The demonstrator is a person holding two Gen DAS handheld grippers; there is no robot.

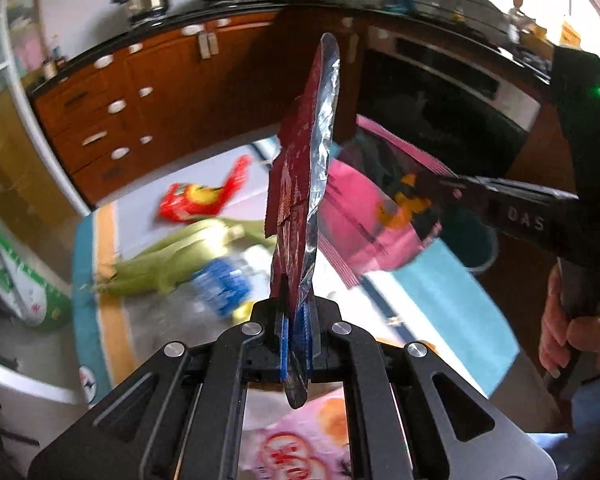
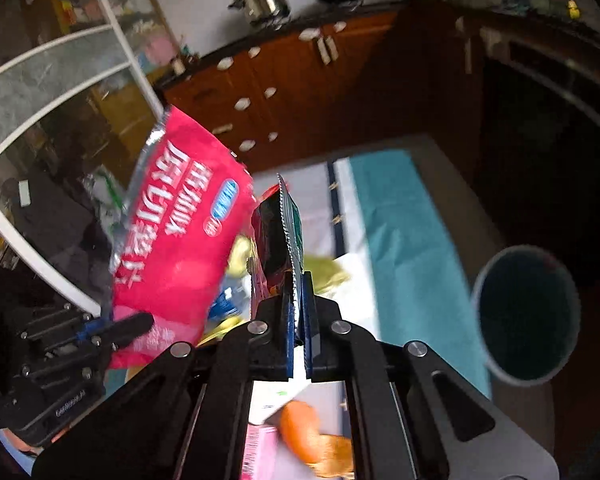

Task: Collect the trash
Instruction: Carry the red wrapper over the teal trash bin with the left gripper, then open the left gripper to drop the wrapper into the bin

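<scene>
Teal bin (image 2: 528,316) at right, clear of table edge (image 2: 452,184). Left gripper (image 1: 296,344) clenched on red chip bag (image 1: 300,184); right gripper (image 2: 298,332) clenched on dark foil wrapper (image 2: 280,236).

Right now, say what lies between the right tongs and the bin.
Right wrist view: only the cloth's teal band separates the right tongs from the bin.
</scene>
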